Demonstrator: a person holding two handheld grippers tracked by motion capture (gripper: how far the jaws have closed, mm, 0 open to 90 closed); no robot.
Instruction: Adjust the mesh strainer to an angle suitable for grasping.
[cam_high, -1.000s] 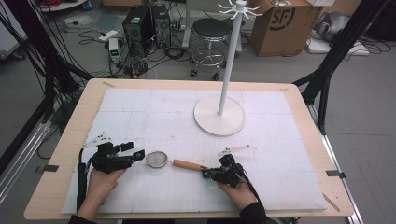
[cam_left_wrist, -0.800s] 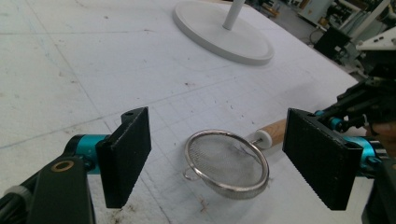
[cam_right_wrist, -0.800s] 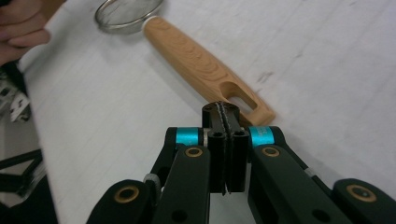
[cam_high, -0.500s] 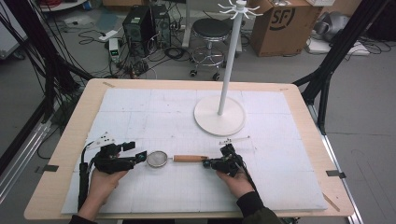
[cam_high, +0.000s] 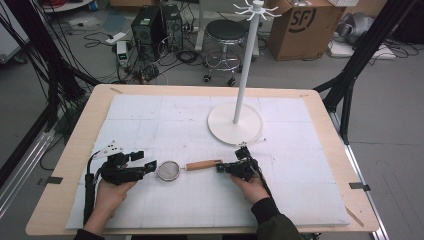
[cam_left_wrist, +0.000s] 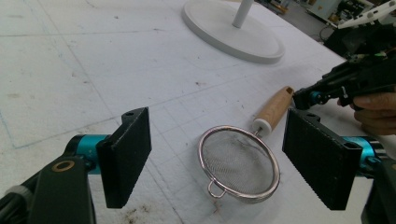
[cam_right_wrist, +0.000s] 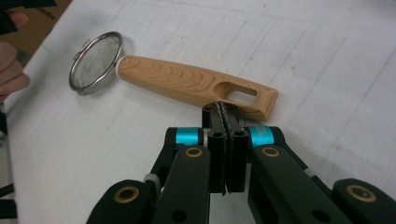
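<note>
A small metal strainer (cam_high: 170, 170) with a wooden handle (cam_high: 202, 164) lies on the white mat near the front. My left gripper (cam_high: 144, 160) is open just left of the mesh bowl; in the left gripper view its pads (cam_left_wrist: 126, 158) stand wide apart and the strainer (cam_left_wrist: 239, 164) lies on the mat ahead of them. My right gripper (cam_high: 221, 168) is shut, with its tip at the handle's free end. In the right gripper view the closed right gripper (cam_right_wrist: 223, 112) touches the side of the handle (cam_right_wrist: 187, 84) near its slot, with nothing between the jaws.
A white stand with a round base (cam_high: 235, 125) and a tall pole rises behind the strainer, and its base (cam_left_wrist: 233, 28) is also in the left gripper view. The wooden table edge (cam_high: 65, 160) frames the mat. Beyond the table are a stool (cam_high: 226, 31) and boxes.
The right gripper has moved left and a little farther from the person, and the handle's free end has swung that way with it. The left gripper has stayed where it was.
</note>
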